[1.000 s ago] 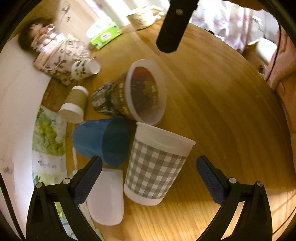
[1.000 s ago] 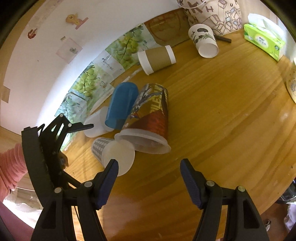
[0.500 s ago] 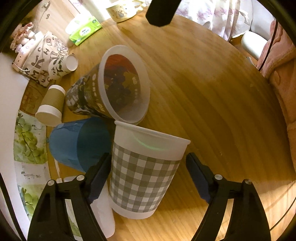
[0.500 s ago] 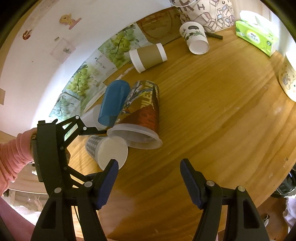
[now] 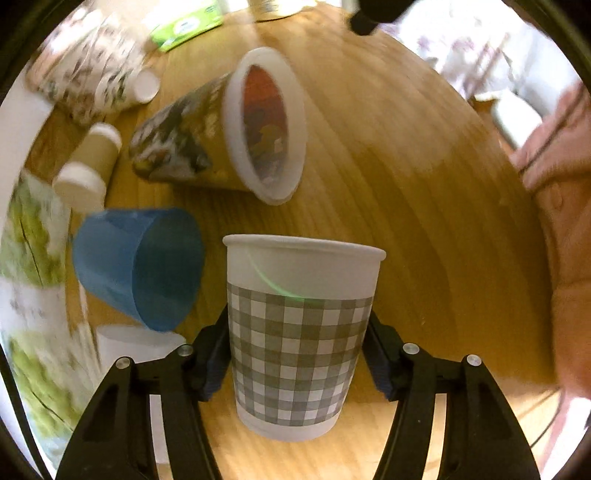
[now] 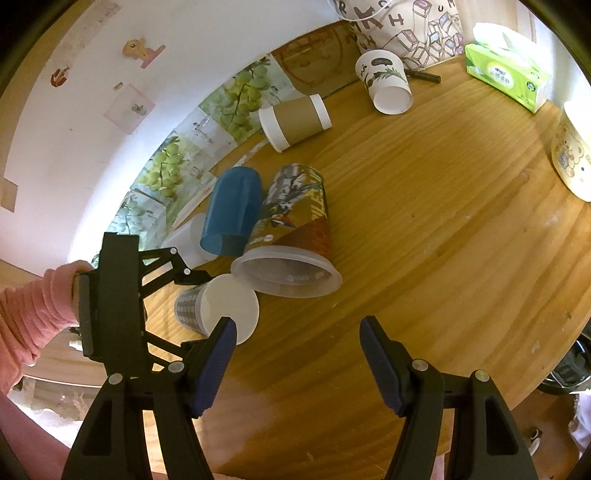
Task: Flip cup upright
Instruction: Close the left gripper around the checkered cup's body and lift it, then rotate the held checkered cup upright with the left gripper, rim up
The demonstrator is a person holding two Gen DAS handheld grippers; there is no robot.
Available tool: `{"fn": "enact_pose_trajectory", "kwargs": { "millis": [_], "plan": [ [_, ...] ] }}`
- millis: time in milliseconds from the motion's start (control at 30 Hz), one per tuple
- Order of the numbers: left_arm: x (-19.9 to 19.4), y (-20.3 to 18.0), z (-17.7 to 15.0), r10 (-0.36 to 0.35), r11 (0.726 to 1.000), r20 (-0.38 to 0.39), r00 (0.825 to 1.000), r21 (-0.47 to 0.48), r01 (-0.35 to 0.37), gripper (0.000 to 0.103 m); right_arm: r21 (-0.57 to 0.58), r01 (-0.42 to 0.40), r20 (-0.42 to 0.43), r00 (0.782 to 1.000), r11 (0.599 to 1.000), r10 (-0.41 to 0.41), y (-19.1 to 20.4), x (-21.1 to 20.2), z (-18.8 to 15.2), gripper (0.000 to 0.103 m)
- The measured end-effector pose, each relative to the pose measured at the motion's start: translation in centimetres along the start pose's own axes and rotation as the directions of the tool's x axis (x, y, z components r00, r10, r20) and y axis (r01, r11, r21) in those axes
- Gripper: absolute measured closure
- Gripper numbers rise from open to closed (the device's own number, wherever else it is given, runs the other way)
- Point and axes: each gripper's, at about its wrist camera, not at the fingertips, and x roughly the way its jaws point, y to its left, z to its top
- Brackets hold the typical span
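A grey-and-white checked paper cup [image 5: 299, 339] sits between the fingers of my left gripper [image 5: 297, 358], whose pads press its two sides. In the right wrist view the same cup [image 6: 218, 308] lies on its side on the wooden table, mouth towards me, with the left gripper [image 6: 184, 306] around it. My right gripper [image 6: 295, 354] is open and empty above the table, just right of that cup.
A large printed cup [image 6: 291, 236], a blue cup [image 6: 231, 214], a brown-sleeved cup [image 6: 295, 120] and a leaf-print cup [image 6: 386, 83] lie on their sides. A translucent white cup [image 5: 136, 347] lies at the left. A green tissue box [image 6: 506, 81] and patterned bag [image 6: 399, 29] stand behind.
My left gripper has moved forward around the checked cup and closed on it. The right gripper has hardly moved.
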Motion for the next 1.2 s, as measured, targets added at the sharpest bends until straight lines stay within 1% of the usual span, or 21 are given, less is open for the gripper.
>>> {"fn": "enact_pose_trajectory", "kwargs": {
  "millis": [100,167,233,333,433,533,633,700,733,767,800,833,867,933,1000,1033,1100,1133,1167,1200],
  "plan": [
    [-0.3,0.5,0.2,-0.02,0.994,0.001,1.0,-0.106,0.02,0.038,-0.012,-0.016,0.005,1.0,1.0,0.016,-0.2,-0.3,0.0,0.033],
    [-0.5,0.8,0.3,-0.027,0.984,0.002,1.0,-0.178,0.027,0.038,-0.021,-0.029,0.006,1.0,0.999,0.03,-0.4,-0.5,0.0,0.033],
    [-0.9,0.8,0.2,-0.037,0.966,0.003,0.999,-0.257,0.036,0.039,-0.03,-0.043,0.007,0.999,0.999,0.043,-0.7,-0.7,0.0,0.033],
    [-1.2,0.6,0.3,-0.045,0.928,0.003,0.999,-0.37,0.043,0.039,-0.051,-0.068,0.007,0.998,0.996,0.068,-1.3,-1.2,0.1,0.033],
    [-1.7,-0.4,0.7,-0.022,0.888,-0.001,1.0,-0.459,0.019,0.039,-0.081,-0.089,-0.01,0.996,0.993,0.089,-1.8,-1.8,0.3,0.033],
    [-2.1,-1.8,1.1,0.003,0.834,-0.01,1.0,-0.552,-0.009,0.039,-0.119,-0.111,-0.024,0.994,0.987,0.109,-2.4,-2.6,0.5,0.033],
    [-2.4,-3.1,1.9,0.029,0.782,-0.03,0.999,-0.622,-0.041,0.039,-0.155,-0.138,-0.037,0.99,0.978,0.134,-2.9,-3.3,0.8,0.033],
    [-2.4,-4.0,2.3,0.039,0.73,-0.042,0.998,-0.681,-0.057,0.039,-0.178,-0.153,-0.046,0.988,0.972,0.147,-3.2,-3.8,0.9,0.033],
    [-2.5,-4.6,2.5,0.05,0.699,-0.044,0.998,-0.712,-0.066,0.039,-0.197,-0.16,-0.054,0.987,0.967,0.152,-3.4,-4.0,1.1,0.033],
    [-2.6,-5.0,2.7,0.058,0.679,-0.046,0.997,-0.73,-0.074,0.039,-0.213,-0.165,-0.059,0.986,0.963,0.156,-3.4,-4.2,1.2,0.033],
    [-2.8,-5.5,3.2,0.071,0.65,-0.05,0.996,-0.755,-0.084,0.039,-0.224,-0.169,-0.061,0.985,0.96,0.159,-3.5,-4.4,1.3,0.033],
    [-2.9,-5.9,3.4,0.085,0.615,-0.053,0.995,-0.783,-0.094,0.039,-0.24,-0.177,-0.065,0.984,0.954,0.166,-3.6,-4.6,1.4,0.033],
    [-2.9,-6.3,3.6,0.092,0.593,-0.055,0.994,-0.799,-0.099,0.039,-0.256,-0.184,-0.071,0.983,0.949,0.172,-3.8,-4.8,1.6,0.033],
    [-3.3,-6.8,3.5,0.107,0.518,-0.048,0.993,-0.85,-0.097,0.039,-0.278,-0.196,-0.081,0.98,0.94,0.18,-4.0,-5.0,1.8,0.033],
    [-3.0,-7.9,4.6,0.117,0.425,-0.039,0.992,-0.901,-0.086,0.039,-0.3,-0.207,-0.094,0.978,0.931,0.187,-4.2,-5.2,1.9,0.033],
    [-3.2,-8.2,4.6,0.124,0.388,-0.036,0.992,-0.918,-0.082,0.039,-0.308,-0.212,-0.1,0.977,0.928,0.19,-4.3,-5.2,2.0,0.033],
    [-3.4,-8.8,4.6,0.149,0.297,-0.024,0.989,-0.952,-0.068,0.039,-0.324,-0.226,-0.113,0.973,0.919,0.2,-4.5,-5.3,2.0,0.033],
    [-3.4,-8.8,4.7,0.161,0.266,-0.021,0.987,-0.962,-0.064,0.039,-0.33,-0.232,-0.118,0.972,0.915,0.204,-4.6,-5.4,2.1,0.033],
    [-3.5,-9.0,4.7,0.176,0.223,-0.019,0.984,-0.973,-0.059,0.039,-0.337,-0.24,-0.124,0.97,0.91,0.209,-4.7,-5.4,2.2,0.033],
    [-3.4,-9.0,4.7,0.19,0.175,-0.015,0.982,-0.983,-0.049,0.039,-0.342,-0.244,-0.129,0.969,0.908,0.212,-4.8,-5.4,2.2,0.033]
  ]
}}
